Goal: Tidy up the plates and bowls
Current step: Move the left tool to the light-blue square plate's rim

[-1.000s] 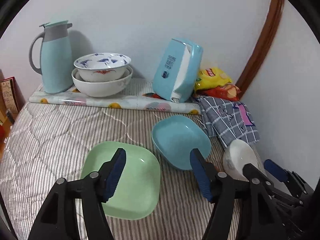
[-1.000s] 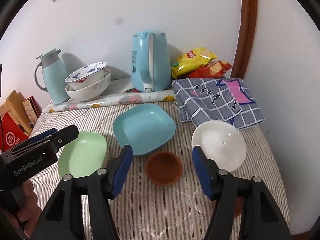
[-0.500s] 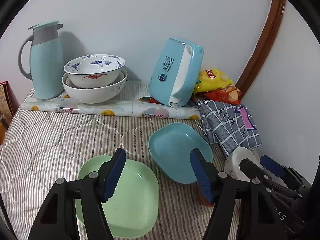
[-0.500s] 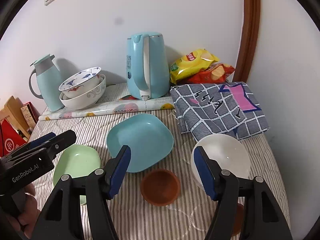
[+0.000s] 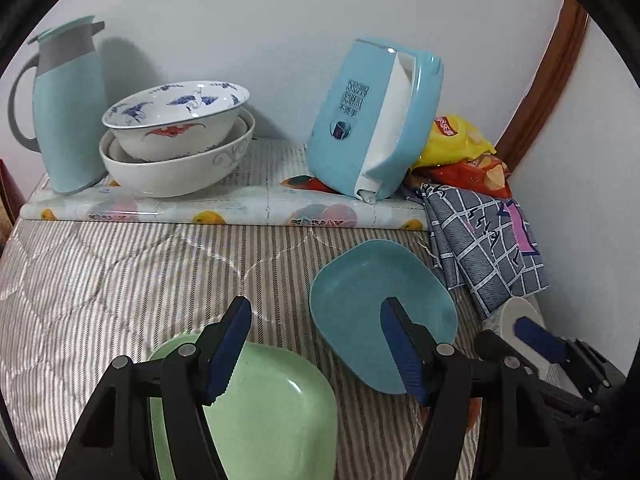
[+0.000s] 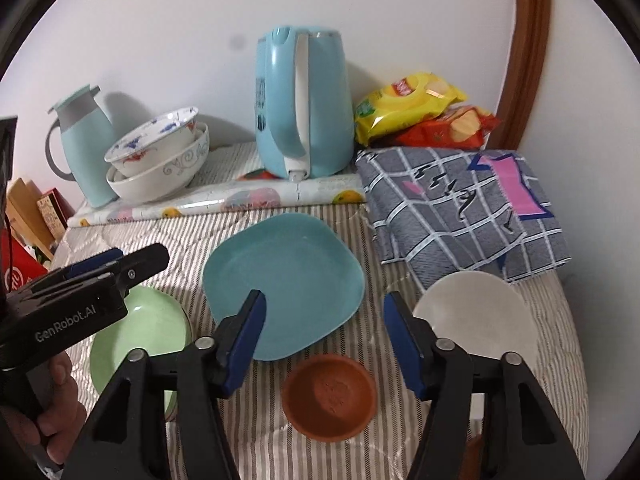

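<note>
A green plate (image 5: 272, 412) lies at the near left of the striped cloth, under my open left gripper (image 5: 316, 348). It also shows in the right wrist view (image 6: 148, 332). A blue plate (image 6: 288, 280) lies in the middle, also in the left wrist view (image 5: 376, 300). A small brown bowl (image 6: 330, 396) sits in front of it, below my open, empty right gripper (image 6: 324, 336). A white bowl (image 6: 476, 316) sits to the right. Two stacked patterned bowls (image 5: 176, 140) stand at the back left.
A teal thermos jug (image 5: 68, 108) and a blue kettle (image 6: 300, 104) stand on a raised shelf (image 5: 224, 208) by the wall. Snack bags (image 6: 420, 116) and a folded checked cloth (image 6: 460, 204) lie at the back right. Boxes (image 6: 24, 236) stand off the left edge.
Both grippers have drawn nearer to the table and the dishes look larger. The left gripper has moved forward past the green plate. Nothing was picked up.
</note>
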The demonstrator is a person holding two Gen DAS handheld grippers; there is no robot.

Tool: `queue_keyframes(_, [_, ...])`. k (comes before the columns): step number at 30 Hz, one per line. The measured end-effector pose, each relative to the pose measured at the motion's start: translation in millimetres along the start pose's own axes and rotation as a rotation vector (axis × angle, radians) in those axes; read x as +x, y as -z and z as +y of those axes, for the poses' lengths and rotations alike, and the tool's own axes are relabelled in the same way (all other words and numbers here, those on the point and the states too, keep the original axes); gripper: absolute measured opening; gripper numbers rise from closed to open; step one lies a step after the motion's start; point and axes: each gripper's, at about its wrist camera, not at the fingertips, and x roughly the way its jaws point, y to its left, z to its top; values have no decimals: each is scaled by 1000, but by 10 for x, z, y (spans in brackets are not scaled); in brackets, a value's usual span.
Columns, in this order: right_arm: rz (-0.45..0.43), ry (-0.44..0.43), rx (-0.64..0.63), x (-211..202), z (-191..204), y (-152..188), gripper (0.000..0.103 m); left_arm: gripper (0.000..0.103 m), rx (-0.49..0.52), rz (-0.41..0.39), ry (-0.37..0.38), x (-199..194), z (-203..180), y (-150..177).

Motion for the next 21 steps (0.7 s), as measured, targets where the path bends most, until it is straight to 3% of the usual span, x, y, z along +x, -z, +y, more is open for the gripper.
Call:
queue_keyframes(3, [21, 16, -20, 143, 40, -21, 48, 64, -4, 12, 0, 111, 10, -38])
queue_keyframes(21, [75, 64, -40, 658, -15, -151, 48, 64, -8, 133, -1, 839, 34, -185])
